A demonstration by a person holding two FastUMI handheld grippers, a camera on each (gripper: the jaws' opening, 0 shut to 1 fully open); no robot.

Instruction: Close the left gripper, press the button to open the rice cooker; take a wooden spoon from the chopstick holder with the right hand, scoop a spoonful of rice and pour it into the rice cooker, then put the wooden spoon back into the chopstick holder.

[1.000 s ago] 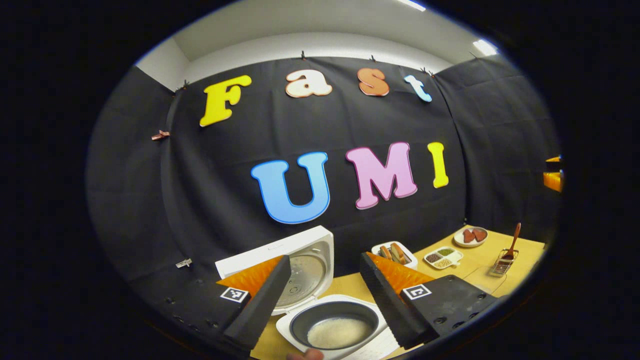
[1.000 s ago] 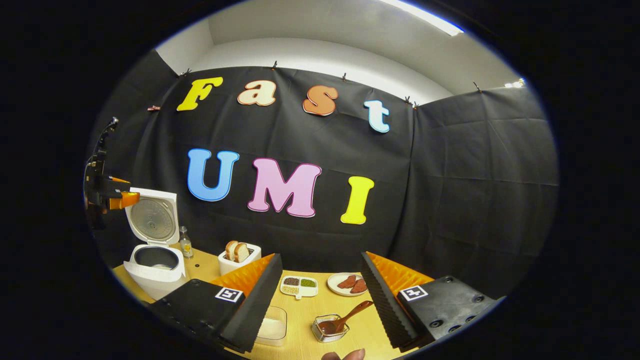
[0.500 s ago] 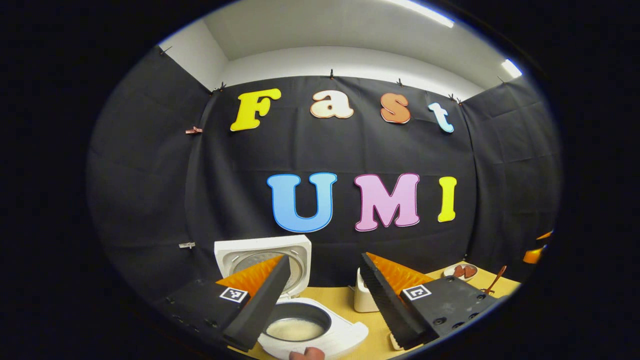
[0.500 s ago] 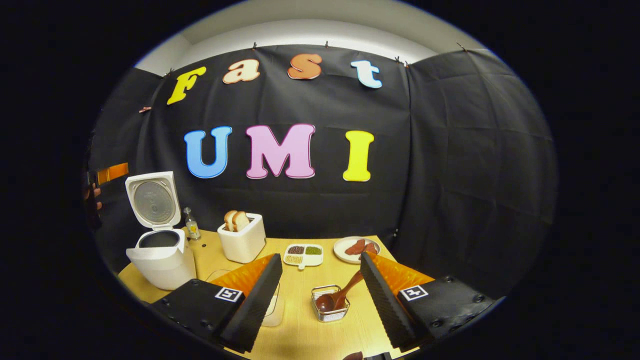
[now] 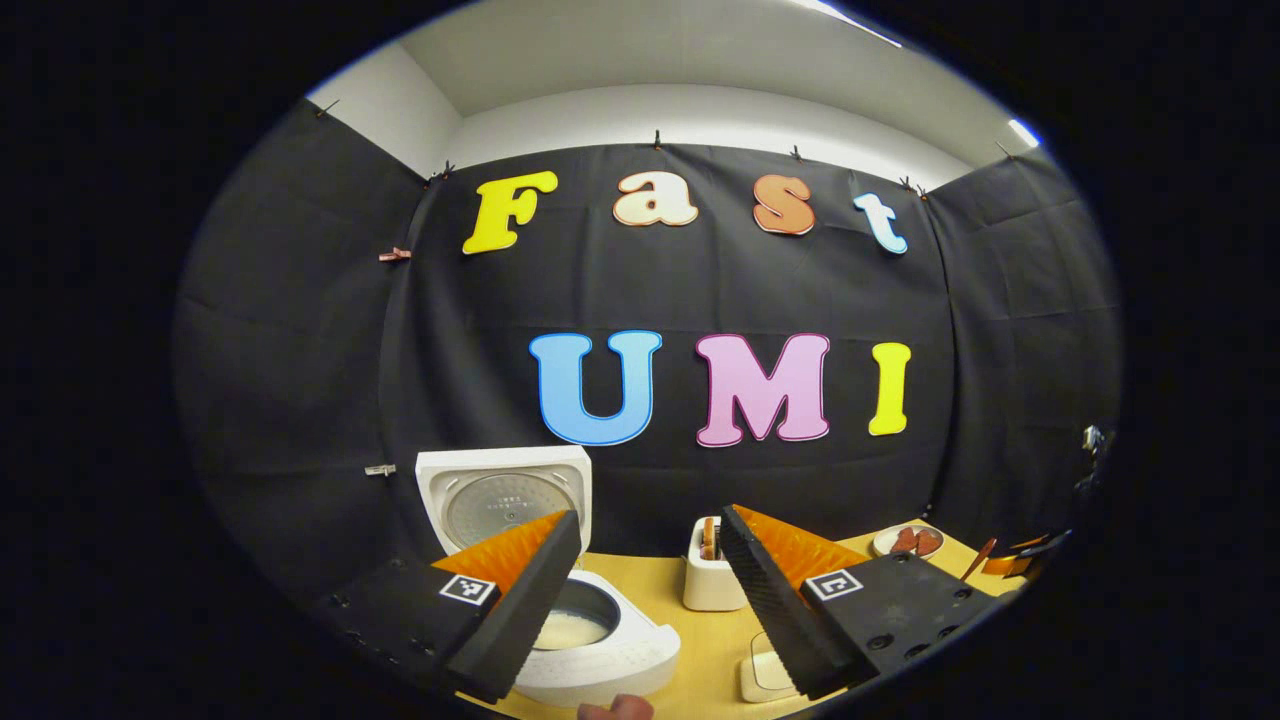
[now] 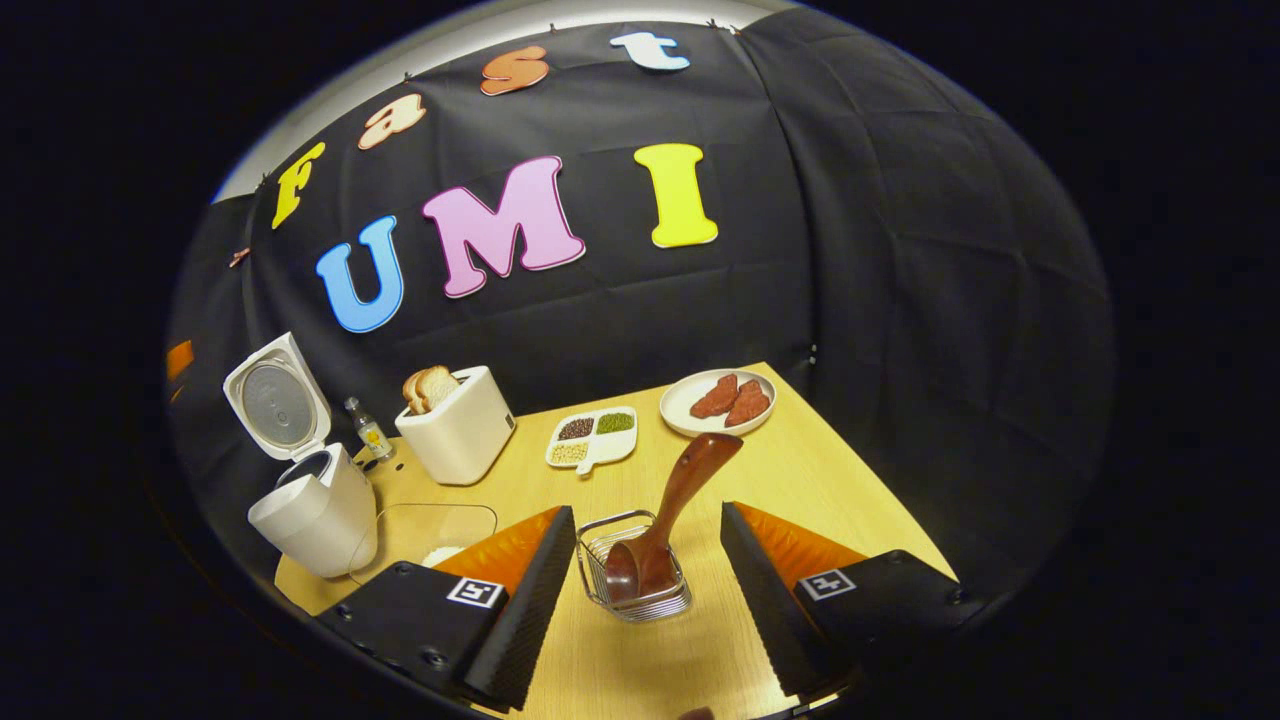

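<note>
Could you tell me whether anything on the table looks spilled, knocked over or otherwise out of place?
Nothing stands out. The rice cooker stands upright with its lid open, the wooden spoon leans bowl-down in the wire chopstick holder, and the toaster and dishes sit tidy on the table. No spilled rice shows.

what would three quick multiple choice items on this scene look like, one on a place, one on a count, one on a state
1. The wooden spoon rests in:
A. the wire holder
B. the rice cooker
C. the plate

2. Sections in the divided dish:
A. two
B. three
C. five

3. The rice cooker lid is:
A. shut
B. lying on the table
C. raised open

Answers:
1 A, its bowl sits inside the wire basket.
2 B, three separate fillings show.
3 C, the lid stands upright above the pot.
</note>
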